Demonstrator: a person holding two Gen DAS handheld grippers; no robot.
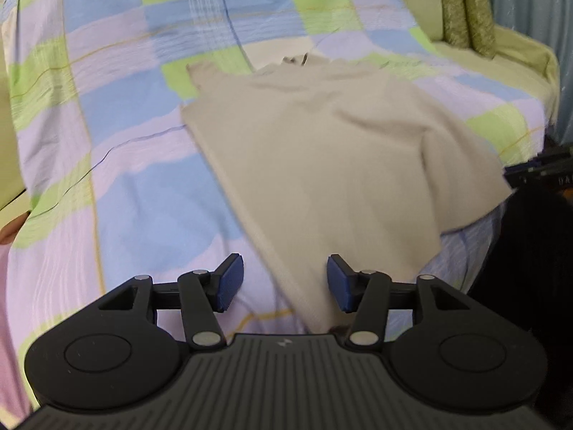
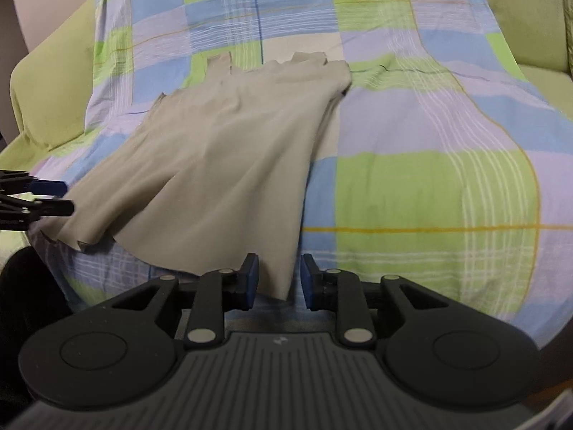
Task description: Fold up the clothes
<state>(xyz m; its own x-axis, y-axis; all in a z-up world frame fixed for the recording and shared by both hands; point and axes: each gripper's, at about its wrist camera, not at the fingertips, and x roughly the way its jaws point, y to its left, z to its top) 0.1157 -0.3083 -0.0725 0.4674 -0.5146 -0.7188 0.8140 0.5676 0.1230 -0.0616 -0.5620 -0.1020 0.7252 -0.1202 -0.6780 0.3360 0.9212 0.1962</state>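
1. Lying spread on the checked bedsheet, the beige garment is draping its near hem over the edge.
2. The left tool is gaping, holding nothing.
3. The right tool is standing apart (hem corner between its pads, unpinched).

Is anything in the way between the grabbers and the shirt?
Nothing visible. The shirt lies bare on the checked sheet, and its near hem already hangs between the open fingers of both the left gripper and the right gripper.
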